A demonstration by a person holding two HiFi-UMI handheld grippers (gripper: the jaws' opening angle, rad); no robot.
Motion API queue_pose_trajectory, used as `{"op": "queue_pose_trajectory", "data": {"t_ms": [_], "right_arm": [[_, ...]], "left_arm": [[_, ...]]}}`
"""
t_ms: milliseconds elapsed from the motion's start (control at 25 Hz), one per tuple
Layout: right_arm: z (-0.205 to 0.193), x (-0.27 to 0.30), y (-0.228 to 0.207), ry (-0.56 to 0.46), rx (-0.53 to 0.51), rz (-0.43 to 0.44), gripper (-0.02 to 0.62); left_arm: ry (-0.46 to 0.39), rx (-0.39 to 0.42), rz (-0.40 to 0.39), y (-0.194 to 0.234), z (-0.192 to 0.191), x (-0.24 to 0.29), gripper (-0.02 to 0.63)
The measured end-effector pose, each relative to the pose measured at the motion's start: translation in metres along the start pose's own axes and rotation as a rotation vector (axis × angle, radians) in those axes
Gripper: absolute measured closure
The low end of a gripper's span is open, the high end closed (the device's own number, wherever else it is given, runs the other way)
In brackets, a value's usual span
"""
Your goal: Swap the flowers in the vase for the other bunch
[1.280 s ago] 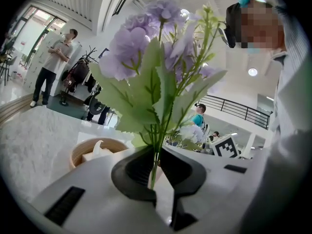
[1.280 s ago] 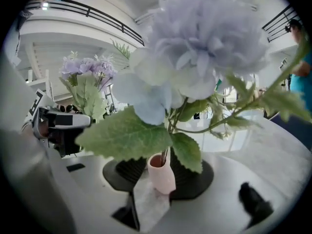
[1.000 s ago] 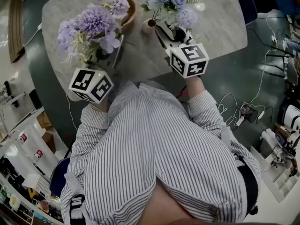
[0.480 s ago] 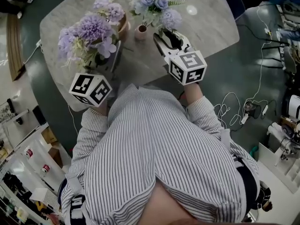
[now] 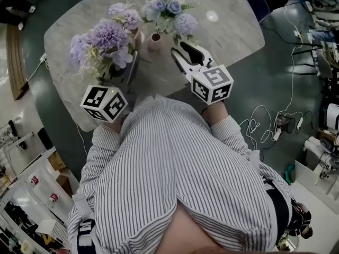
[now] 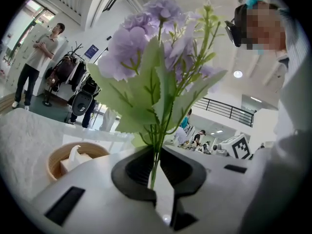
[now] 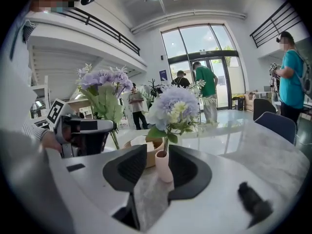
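Grey marble bench (image 5: pixel 233 30) carries everything. Nearest, the left gripper (image 6: pixel 156 167) is clamped narrow on the stems of the loose purple bunch (image 6: pixel 146 77). The right gripper (image 5: pixel 186 54) gapes wide and empty. The pink vase (image 5: pixel 155 40) with its flowers (image 5: pixel 167 12) stands near its eleven o'clock, untouched.

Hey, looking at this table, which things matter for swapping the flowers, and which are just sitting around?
For the job:
pink vase
blue flower bunch standing in it
purple flower bunch, stems pinched in the left claw
right claw, open

Lying about:
round wooden tissue holder
blue chair
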State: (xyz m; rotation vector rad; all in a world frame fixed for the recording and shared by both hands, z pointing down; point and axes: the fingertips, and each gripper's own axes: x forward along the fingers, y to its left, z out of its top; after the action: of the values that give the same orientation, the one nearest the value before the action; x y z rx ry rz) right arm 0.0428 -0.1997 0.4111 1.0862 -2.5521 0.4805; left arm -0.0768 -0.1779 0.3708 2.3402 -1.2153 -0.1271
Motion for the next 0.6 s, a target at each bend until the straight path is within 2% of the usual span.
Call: {"op": "queue_pose_trajectory", "data": {"t_ms": [120,600], "right_arm": [[0.002,-0.005,0.006,-0.013,0.010,0.024,0.455],[0.025,-0.022,0.008,-0.142,0.039,0.016,0.550]], "left_arm": [[0.012,0.001,-0.009,-0.002,-0.005,0.002,0.558],[0.022,-0.005,-0.006,-0.004,-0.006,-0.003,0.558]]}}
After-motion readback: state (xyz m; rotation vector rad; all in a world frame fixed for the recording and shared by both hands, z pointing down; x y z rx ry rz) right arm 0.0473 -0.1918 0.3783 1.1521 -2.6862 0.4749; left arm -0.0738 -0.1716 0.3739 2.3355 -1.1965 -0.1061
